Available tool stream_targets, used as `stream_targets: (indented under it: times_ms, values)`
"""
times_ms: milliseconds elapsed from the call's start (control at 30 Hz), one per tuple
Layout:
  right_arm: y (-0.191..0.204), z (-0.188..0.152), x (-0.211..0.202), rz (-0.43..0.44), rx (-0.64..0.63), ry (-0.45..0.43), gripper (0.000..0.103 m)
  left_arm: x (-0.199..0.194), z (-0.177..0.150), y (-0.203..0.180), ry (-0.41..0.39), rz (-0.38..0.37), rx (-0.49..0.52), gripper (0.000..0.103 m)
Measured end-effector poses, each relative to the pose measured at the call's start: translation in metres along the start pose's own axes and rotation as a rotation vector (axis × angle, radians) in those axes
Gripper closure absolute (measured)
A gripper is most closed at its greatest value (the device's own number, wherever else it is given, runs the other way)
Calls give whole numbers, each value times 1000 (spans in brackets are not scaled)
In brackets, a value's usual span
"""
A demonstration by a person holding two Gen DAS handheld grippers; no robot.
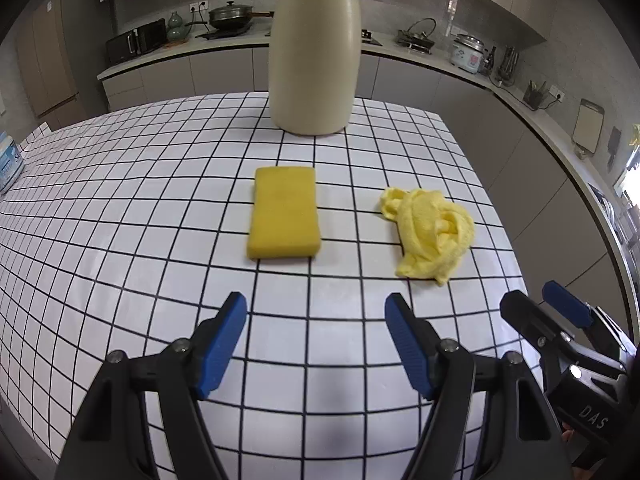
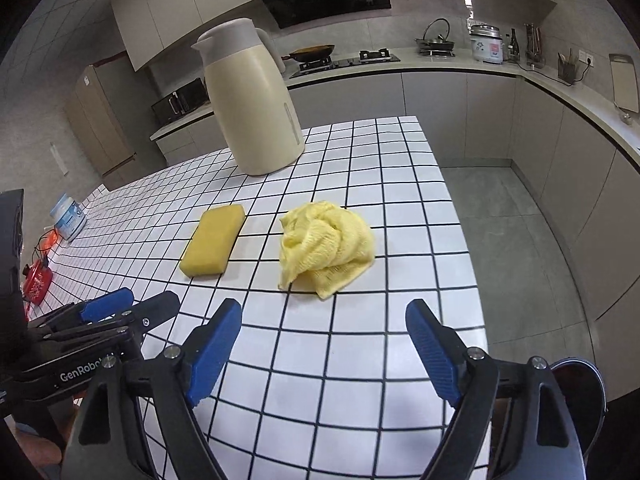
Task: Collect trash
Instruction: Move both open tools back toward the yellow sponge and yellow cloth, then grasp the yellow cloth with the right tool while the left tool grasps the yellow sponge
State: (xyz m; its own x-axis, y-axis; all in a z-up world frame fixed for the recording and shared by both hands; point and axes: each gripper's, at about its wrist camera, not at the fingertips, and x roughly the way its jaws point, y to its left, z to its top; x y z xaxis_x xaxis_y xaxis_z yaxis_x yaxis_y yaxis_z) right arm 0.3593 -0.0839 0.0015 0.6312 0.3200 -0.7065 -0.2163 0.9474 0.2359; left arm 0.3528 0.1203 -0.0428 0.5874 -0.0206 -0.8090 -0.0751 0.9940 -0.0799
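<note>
A yellow sponge lies flat on the white tiled table. To its right a crumpled yellow cloth rests on the tiles. My left gripper hovers open in front of the sponge, nothing between its blue pads. My right gripper stands open just short of the cloth, with nothing in it. Each gripper shows in the other's view: the right one at the right edge, the left one at the lower left.
A tall cream jug stands at the table's far side behind the sponge. A white-blue tub and a red item sit at the left end. The table's right edge drops to grey floor. A dark round bin rim shows below right.
</note>
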Motion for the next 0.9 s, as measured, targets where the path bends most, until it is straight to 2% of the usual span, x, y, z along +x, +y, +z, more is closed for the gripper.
stream_targets:
  times_ms: [400,900]
  values:
    - [12,27,42,-29,9,24,17,32,27,17,23,12,8,30]
    - [7,46,91,-69,17,77,17,73,48,27,54,8,10,30]
